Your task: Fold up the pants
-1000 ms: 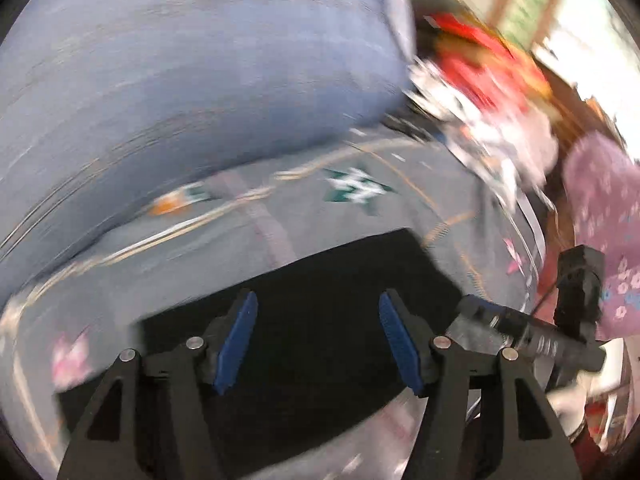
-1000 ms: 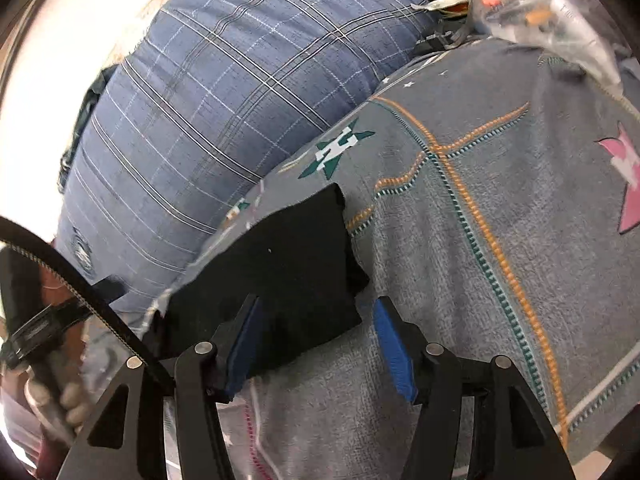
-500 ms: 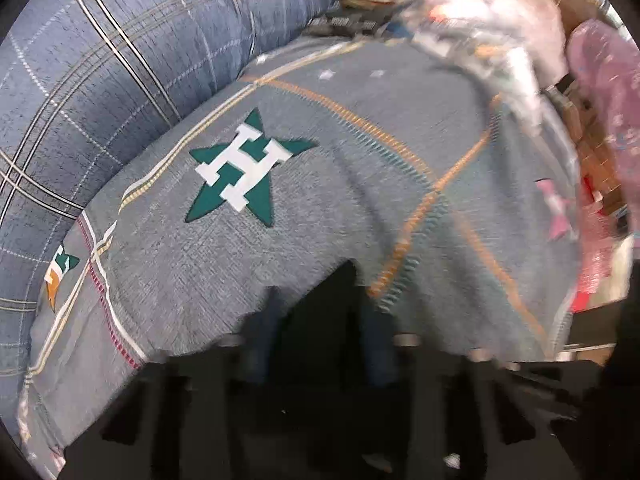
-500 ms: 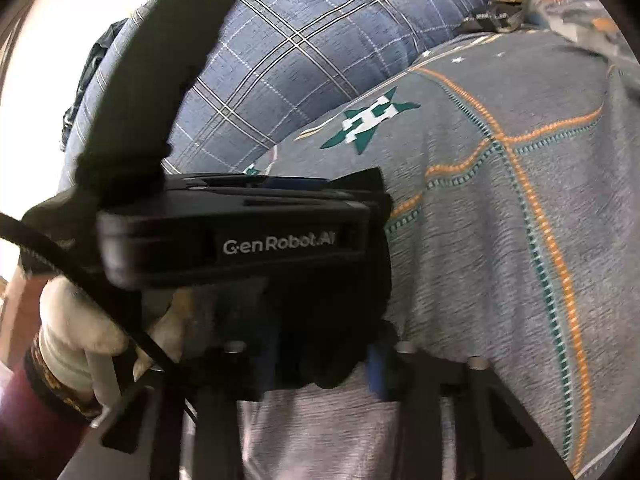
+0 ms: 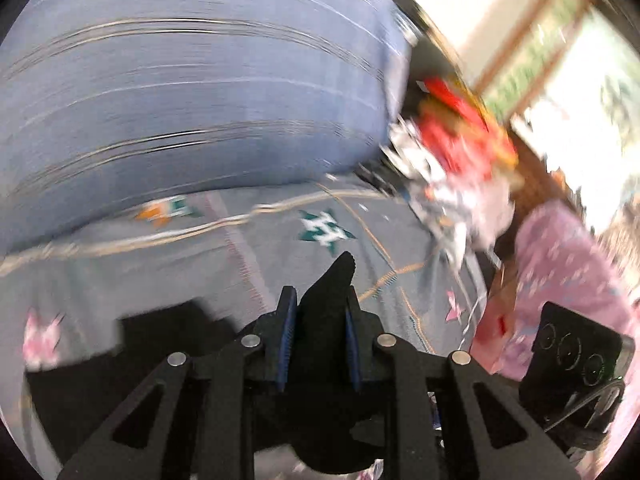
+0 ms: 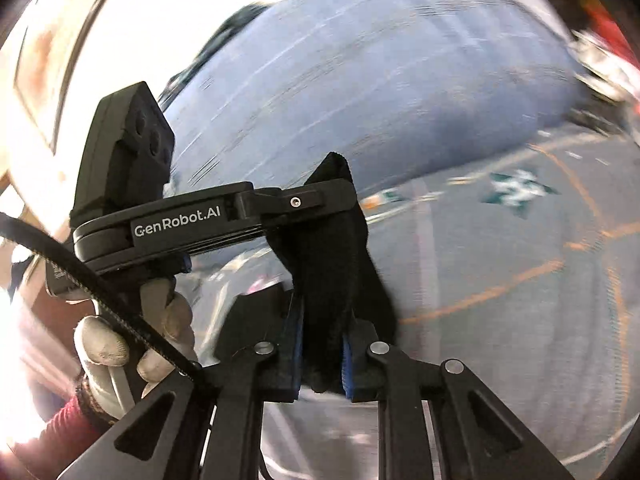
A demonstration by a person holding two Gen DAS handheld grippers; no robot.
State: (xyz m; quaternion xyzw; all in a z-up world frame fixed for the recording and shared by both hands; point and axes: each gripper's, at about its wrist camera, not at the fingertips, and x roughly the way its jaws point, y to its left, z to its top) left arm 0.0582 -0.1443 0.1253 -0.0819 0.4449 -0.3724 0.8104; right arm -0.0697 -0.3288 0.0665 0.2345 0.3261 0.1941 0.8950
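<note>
— Both of your grippers stood open over the flat pants a second ago; what do they hold now?

— Your left gripper (image 5: 318, 334) has black pants (image 5: 328, 284) cloth bunched between its blue pads (image 5: 287, 336), and its jaws are closing on it. A peak of cloth sticks up past the fingertips. Your right gripper (image 6: 320, 350) has its own fold of the pants (image 6: 332, 264) between its pads, jaws closing too. Since that earlier frame the cloth has come up off the bedspread (image 5: 160, 268) into both grips.

— Where is the rest of the pants?

— In the left view, more black cloth lies on the bedspread toward its near left edge, below and left of the gripper. It is blurred.

— Any writing?

— Only the right view gives it: "GenRobot.AI" in white on the side of your left gripper (image 6: 296, 202), which reaches in from the left and pinches the top of the same strip. That view also shows your white-gloved left hand (image 6: 132, 336) and a dark red sleeve (image 6: 52, 436).

— And the left view alone?

— A pink flowered cloth (image 5: 568, 276) past the right edge of the bedspread, a red and white heap (image 5: 456, 148) at the far right corner, and the body of your right gripper at the lower right. Both views show the blue plaid pillow (image 5: 192, 92) along the far edge and the green star (image 5: 326, 232) print.
</note>
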